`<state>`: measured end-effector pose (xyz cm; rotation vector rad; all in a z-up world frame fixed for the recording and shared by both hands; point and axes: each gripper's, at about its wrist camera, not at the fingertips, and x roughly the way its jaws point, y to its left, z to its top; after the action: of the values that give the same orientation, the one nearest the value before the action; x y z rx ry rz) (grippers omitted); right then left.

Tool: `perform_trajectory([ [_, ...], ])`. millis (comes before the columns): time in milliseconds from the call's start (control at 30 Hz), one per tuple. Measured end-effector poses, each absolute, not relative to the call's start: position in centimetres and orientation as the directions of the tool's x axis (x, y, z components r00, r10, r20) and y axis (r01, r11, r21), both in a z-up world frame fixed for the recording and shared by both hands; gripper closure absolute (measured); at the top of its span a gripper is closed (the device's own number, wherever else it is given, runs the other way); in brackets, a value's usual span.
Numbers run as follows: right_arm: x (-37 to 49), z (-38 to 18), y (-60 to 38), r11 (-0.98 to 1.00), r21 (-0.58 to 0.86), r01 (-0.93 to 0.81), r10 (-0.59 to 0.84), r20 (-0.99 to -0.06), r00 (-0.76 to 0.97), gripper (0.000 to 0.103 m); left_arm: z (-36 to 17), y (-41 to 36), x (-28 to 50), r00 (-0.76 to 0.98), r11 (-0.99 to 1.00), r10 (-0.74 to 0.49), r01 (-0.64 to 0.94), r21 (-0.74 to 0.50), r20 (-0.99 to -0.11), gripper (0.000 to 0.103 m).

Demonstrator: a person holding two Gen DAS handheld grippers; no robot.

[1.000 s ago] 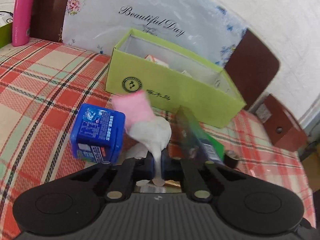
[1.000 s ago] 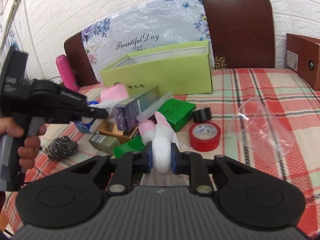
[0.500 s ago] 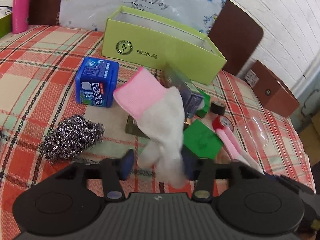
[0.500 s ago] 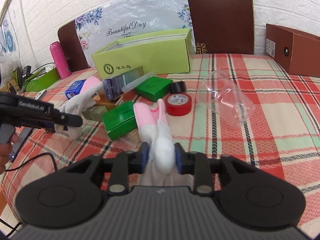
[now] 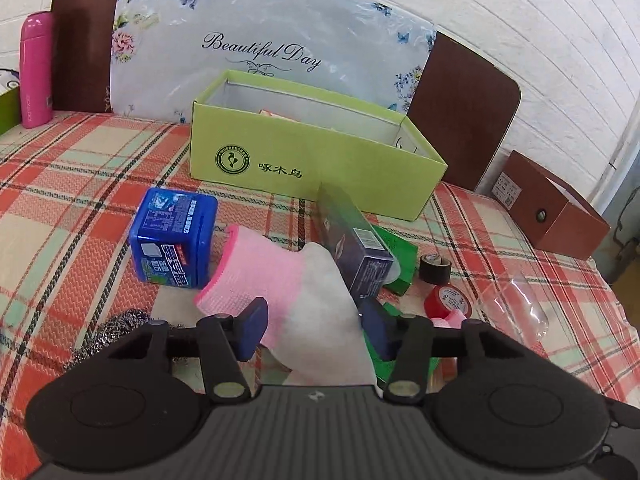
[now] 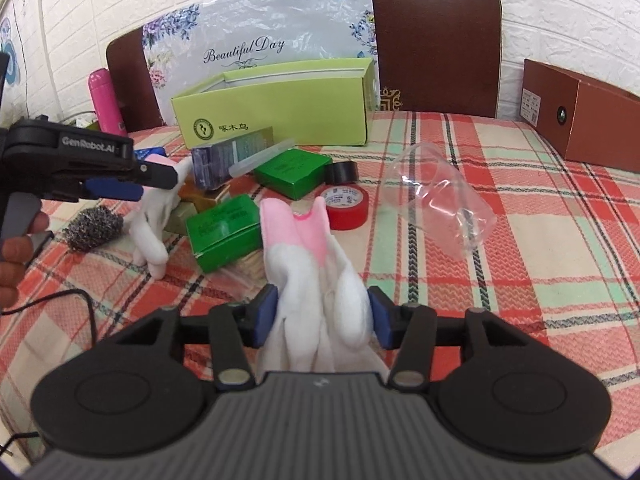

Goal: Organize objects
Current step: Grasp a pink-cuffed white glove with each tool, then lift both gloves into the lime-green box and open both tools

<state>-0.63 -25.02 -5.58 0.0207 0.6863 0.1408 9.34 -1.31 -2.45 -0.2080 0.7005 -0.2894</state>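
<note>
A checked cloth (image 5: 80, 184) covers the table, with a floral panel (image 5: 256, 40) and brown boards standing along the far edge. An open green box (image 5: 304, 156) sits far centre; a brown box (image 6: 592, 120) lies far right. In front of the green box is a loose cluster: a blue tub (image 5: 172, 240) at left, a dark carton (image 5: 356, 248) tilted across two green packs (image 6: 224, 228), a clear cup (image 6: 436, 200) on its side at right, a steel scourer (image 6: 93, 228) at near left, red tape (image 6: 344, 204) and black tape (image 6: 343, 170) between packs and cup. A pink flask (image 5: 37, 68) stands far left. The left gripper (image 5: 314, 328) is spread, its jaws having just closed slightly after a wide release; a white glove with pink cuff (image 5: 296, 292) hangs between the pads, touching the left pad, contact with the right pad unclear. The right gripper (image 6: 322, 316) is also spread, jaws having just been opening; a second glove (image 6: 316, 268) sits between them, cuff pointing away, bulging against both pads without being squeezed. Both gloves are near the front of the cluster. A person's hand (image 6: 16, 248) holds the left gripper's handle.
</note>
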Motion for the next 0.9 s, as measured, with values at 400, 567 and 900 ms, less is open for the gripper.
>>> perform_trajectory([
  [400, 0.0, -6.7, -24.2, 0.988, 0.079, -0.131, 0.151, -0.652, 0.743, 0.067, -4.8, -1.3, 9.8, 0.659, 0.935, -0.346, 0.187, -0.300, -0.668, 0.063],
  [567, -0.4, -6.5, -24.7, 0.983, 0.124, -0.136, 0.184, -0.638, 0.748, 0.086, -5.2, -1.1, 9.9, 0.635, 0.924, -0.375, 0.200, -0.325, -0.676, 0.091],
  [900, -0.5, -0.7, -25.2, 0.963, 0.180, -0.199, 0.264, -0.507, 0.820, 0.089, -0.4, 0.1, 8.2, 0.679, 0.877, -0.474, 0.306, -0.371, -0.561, 0.097],
])
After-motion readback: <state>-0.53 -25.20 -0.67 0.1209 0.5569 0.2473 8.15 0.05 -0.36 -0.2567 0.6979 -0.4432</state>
